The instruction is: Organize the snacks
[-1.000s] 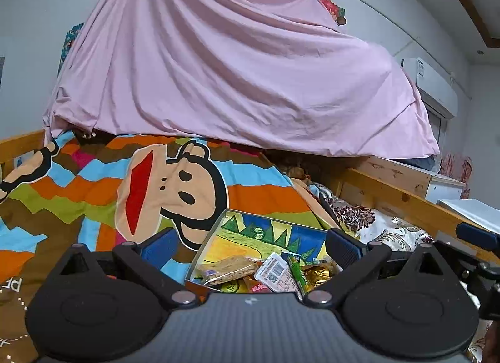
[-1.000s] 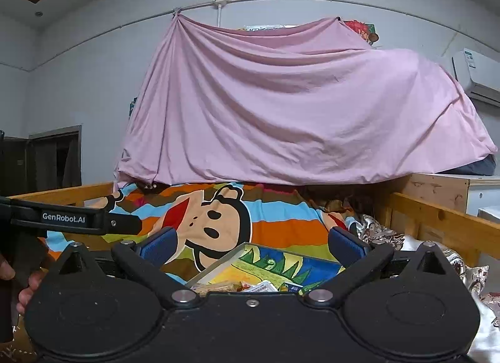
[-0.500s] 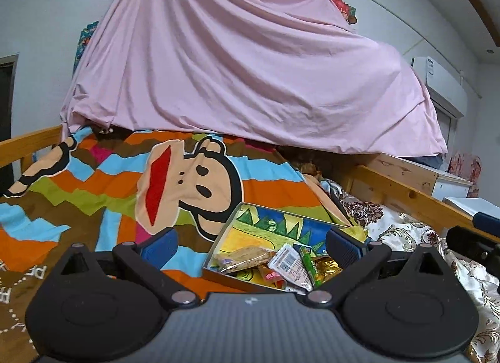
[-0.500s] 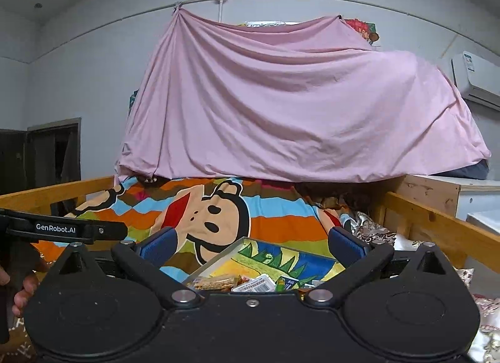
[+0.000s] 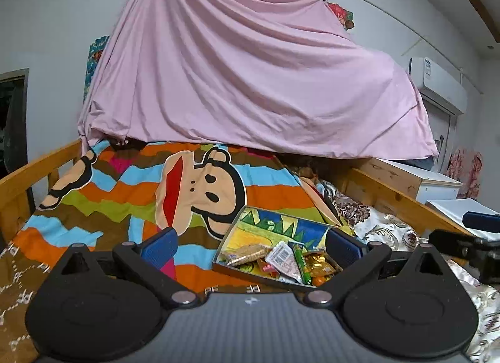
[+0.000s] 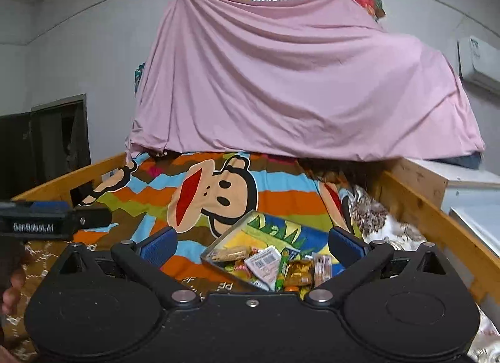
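Here we have the snack tray [image 5: 250,228], a shallow box with a bright cartoon landscape printed on its floor, lying on the bed atop the striped monkey blanket [image 5: 131,206], toward the bed's right side and near its wooden right rail [image 5: 403,203]. The wrapped snacks [image 5: 281,258] are heaped loosely in the tray's near end: a pale cracker pack [image 5: 247,252], a white packet with a barcode [image 5: 279,253], a slim green stick [image 5: 301,264] and some gold-foil pieces [image 5: 318,264], all overlapping each other. The far half of the tray is bare.

Our left gripper [image 5: 250,245] hangs just short of the tray's near left corner, blue fingers [image 5: 159,245] spread wide with nothing between them. Our right gripper [image 6: 253,245] faces the same pile from a little further right, its fingers [image 6: 157,247] equally wide apart and empty. In the right view the left tool's body [image 6: 47,222] juts in at the left edge.

As we read it, the sorting has hardly begun: nothing is gripped, nothing lies in rows, and no snack sits outside the tray on the blanket that we can see. Everything is left to do, picking the packets apart and laying them out over the free half. Behind it all, a pink sheet [image 5: 250,81] drapes over the head of the bed.
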Motion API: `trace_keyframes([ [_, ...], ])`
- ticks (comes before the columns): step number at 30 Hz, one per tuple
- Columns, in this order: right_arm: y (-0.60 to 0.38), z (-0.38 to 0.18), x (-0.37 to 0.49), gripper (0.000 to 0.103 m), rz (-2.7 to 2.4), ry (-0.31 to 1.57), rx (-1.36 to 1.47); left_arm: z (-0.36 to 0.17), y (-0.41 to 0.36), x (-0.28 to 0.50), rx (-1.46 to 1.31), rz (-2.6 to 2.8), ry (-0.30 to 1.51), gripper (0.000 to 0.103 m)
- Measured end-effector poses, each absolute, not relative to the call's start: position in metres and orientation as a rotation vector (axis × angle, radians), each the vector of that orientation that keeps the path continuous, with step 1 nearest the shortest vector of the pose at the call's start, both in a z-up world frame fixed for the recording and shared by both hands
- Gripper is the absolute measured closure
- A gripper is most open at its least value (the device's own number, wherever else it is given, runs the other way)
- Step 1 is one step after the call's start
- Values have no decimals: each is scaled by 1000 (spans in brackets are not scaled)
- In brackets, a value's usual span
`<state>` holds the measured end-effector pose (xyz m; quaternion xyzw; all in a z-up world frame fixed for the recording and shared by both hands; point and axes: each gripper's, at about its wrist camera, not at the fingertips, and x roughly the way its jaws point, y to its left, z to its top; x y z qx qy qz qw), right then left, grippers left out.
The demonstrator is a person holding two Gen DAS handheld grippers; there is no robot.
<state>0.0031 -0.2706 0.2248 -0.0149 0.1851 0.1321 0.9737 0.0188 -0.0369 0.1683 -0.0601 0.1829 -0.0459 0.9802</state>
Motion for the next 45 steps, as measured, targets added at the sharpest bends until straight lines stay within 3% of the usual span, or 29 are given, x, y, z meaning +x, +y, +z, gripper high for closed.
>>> trace_keyframes([
  [14, -300, 278, -45, 1, 265, 404, 63, 212, -38, -42, -158, -40, 403, 0],
  [20, -287, 284, -10, 1, 295, 407, 46, 220, -35, -47, -164, -11, 371, 0],
  [28, -276, 308, 44, 1, 247, 276, 50, 231, -16, -15, -249, 21, 311, 0],
  [38, -253, 317, 84, 1, 254, 344, -17, 186, -11, 16, -267, -30, 267, 0],
  [45, -239, 295, 113, 1, 228, 508, 21, 129, -26, 44, -199, -63, 302, 0],
])
